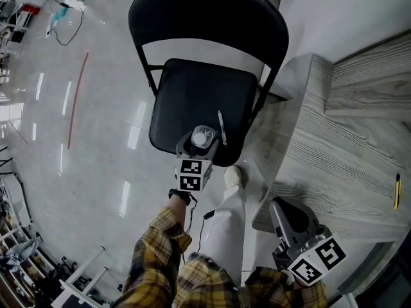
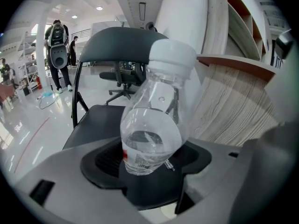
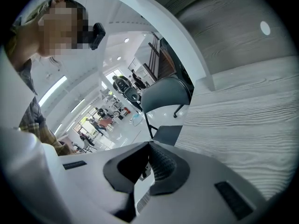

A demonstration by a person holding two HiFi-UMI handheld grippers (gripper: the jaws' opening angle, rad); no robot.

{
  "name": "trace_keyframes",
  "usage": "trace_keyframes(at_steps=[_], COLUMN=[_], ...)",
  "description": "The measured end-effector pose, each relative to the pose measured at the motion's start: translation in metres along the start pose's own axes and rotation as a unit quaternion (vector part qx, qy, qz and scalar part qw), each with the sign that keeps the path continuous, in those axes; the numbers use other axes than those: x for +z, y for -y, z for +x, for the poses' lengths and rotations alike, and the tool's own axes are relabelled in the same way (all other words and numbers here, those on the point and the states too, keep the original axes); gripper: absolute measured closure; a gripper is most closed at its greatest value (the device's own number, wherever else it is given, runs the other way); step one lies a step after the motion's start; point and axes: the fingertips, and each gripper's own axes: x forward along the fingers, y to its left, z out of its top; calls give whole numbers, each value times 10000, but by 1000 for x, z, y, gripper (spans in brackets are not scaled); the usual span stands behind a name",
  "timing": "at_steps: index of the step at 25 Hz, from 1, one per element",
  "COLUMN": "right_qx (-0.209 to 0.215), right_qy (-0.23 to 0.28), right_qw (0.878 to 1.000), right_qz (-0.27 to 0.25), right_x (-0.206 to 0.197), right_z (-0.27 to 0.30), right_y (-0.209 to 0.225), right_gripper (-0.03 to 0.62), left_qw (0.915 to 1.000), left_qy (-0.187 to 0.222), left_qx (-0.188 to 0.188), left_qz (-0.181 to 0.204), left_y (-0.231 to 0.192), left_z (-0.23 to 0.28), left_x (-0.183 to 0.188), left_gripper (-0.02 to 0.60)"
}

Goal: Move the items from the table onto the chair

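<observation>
A clear plastic bottle [image 2: 152,134] with a white cap [image 1: 202,135] stands between the jaws of my left gripper [image 1: 200,144] over the front edge of the black chair seat [image 1: 192,88]. The jaws stand wide, with a gap showing beside the bottle on its right. It leans a little to the right in the left gripper view. A pen [image 1: 221,128] lies on the seat just right of it. My right gripper [image 1: 286,215] hangs at the near edge of the grey wood table [image 1: 334,165], shut with nothing in it [image 3: 150,164].
A small yellow-and-black tool [image 1: 397,191] lies at the table's right edge. The person's shoe [image 1: 234,175] and pale trouser leg stand between chair and table. The chair's backrest [image 1: 209,11] rises at the far side. People and office chairs show far off on the glossy floor.
</observation>
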Motion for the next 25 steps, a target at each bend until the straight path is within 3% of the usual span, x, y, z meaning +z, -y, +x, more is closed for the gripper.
trace_keyframes(at_steps=[9, 18, 22, 25], right_qx=[89, 120, 143, 81], right_qy=[41, 331, 532, 754], right_qw=[9999, 9993, 9981, 9962], right_qz=[-55, -119, -271, -418], right_x=[-6, 4, 28, 55], right_z=[-10, -46, -77, -111], right_y=[-6, -8, -9, -9], right_gripper=[577, 577, 577, 577], left_qw=[9998, 9989, 9967, 9923], left_qy=[-99, 90, 618, 1191], left_qx=[79, 170, 146, 195], left_qz=[177, -430, -505, -279], left_y=[0, 9, 35, 65], left_z=[-11, -64, -111, -157], left_x=[-2, 3, 49, 108], left_gripper=[255, 256, 269, 390])
